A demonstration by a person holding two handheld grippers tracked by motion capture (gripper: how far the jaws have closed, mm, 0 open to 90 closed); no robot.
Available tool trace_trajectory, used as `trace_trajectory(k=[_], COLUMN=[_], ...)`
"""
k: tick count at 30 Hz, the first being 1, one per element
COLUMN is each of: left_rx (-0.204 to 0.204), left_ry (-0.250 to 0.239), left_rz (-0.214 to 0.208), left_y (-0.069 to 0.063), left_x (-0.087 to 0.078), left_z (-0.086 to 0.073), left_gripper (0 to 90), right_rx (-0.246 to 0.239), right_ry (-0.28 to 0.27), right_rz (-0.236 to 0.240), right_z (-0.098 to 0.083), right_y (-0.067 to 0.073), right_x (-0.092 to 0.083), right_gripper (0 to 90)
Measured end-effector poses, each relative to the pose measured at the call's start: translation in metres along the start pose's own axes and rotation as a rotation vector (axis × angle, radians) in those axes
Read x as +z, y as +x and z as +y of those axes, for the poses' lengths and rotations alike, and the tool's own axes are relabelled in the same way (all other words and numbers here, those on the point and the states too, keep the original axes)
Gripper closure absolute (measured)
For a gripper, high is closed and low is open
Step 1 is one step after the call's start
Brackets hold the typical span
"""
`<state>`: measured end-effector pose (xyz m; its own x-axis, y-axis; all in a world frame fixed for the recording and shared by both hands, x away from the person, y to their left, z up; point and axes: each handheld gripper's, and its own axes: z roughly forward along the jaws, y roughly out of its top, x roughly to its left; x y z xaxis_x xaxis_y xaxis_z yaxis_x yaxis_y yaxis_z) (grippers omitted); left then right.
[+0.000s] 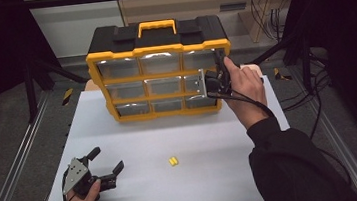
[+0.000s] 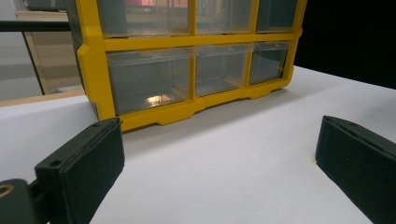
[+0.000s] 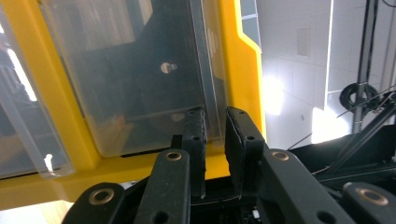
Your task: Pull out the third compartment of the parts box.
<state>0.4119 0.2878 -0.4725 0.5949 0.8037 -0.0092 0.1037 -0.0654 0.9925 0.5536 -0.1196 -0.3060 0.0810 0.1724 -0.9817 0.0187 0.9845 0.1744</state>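
Note:
A yellow-and-black drawer organiser [image 1: 157, 47] stands at the back of the white table [image 1: 211, 142], with clear drawers in three rows. My right gripper [image 1: 208, 83] is held against a clear drawer [image 3: 140, 79] in its right-hand column. In the right gripper view the two black jaws stand close together, with the drawer's clear pull ridge [image 3: 212, 93] pinched between them [image 3: 215, 140]. My left gripper [image 1: 106, 158] rests low at the table's near left, open and holding nothing. It faces the organiser's bottom drawers [image 2: 144, 79] across bare table [image 2: 217, 168]. A small yellow piece [image 1: 173, 161] lies on the table near the front middle.
The organiser has a yellow carry handle [image 1: 157, 28] on its black top. Metal frame rails [image 1: 12, 168] run along both sides of the table, and cables [image 1: 317, 96] hang at the right. A dark sleeve [image 1: 294, 168] crosses the near right corner.

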Motion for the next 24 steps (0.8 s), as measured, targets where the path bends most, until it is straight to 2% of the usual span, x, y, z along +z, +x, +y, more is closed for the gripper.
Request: trace_trajectory(k=[7, 8, 18, 24], left_rx=[-0.001, -0.001, 0.000, -0.001], left_ry=[-0.002, -0.003, -0.002, -0.003], left_rz=[-0.004, -0.004, -0.006, -0.003], left_y=[-0.0001, -0.0002, -0.0006, 0.0002], left_x=[0.0001, 0.0001, 0.0003, -0.0003], left_z=[0.0002, 0.0002, 0.0004, 0.0006], left_gripper=[1.0, 1.0, 1.0, 1.1], right_rx=[-0.019, -0.034, -0.082, -0.079], right_ry=[-0.001, -0.012, -0.007, -0.009], right_rz=[-0.014, -0.028, -0.073, -0.079], right_z=[-0.0001, -0.0005, -0.0009, -0.0015], right_y=[0.0024, 0.0035, 0.0094, 0.0091], right_x=[0.0008, 0.0020, 0.0038, 0.0019], right_gripper=[78.8, 79.3, 80.3, 83.4])
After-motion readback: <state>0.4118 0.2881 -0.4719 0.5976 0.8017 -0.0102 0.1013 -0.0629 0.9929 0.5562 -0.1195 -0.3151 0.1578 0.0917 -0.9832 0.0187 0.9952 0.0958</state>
